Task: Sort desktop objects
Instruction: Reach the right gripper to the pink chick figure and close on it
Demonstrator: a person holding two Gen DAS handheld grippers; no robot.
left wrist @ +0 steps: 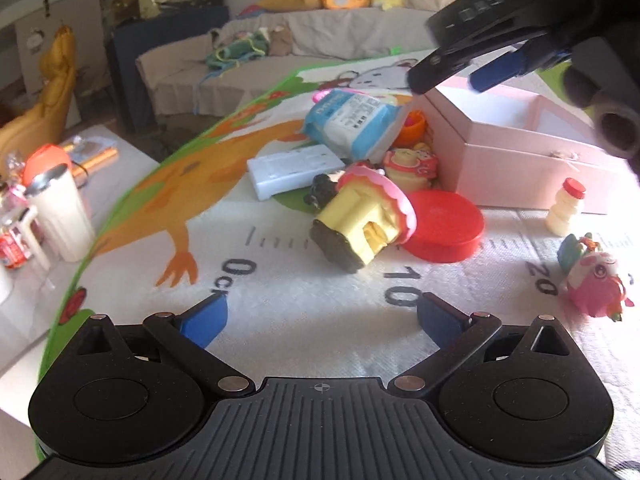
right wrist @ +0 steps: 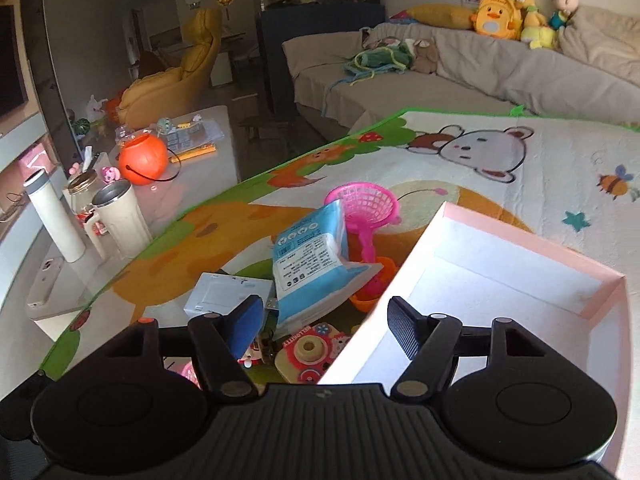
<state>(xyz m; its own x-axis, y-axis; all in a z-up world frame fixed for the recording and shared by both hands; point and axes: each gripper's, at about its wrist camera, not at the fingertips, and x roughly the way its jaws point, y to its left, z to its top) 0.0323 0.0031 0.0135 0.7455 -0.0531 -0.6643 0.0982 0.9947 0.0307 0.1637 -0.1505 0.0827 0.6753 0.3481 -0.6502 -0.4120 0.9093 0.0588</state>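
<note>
The left gripper (left wrist: 320,320) is being held low in its own wrist view, its blue-padded fingers (left wrist: 204,320) spread wide apart at the bottom of the frame, with nothing being gripped between them. The right gripper (right wrist: 326,328) is being shown the same way at the bottom of its own view, jaws parted and empty. In the upper right of the left wrist view the right gripper (left wrist: 452,76) is being seen from outside, angled downward to the left.
</note>
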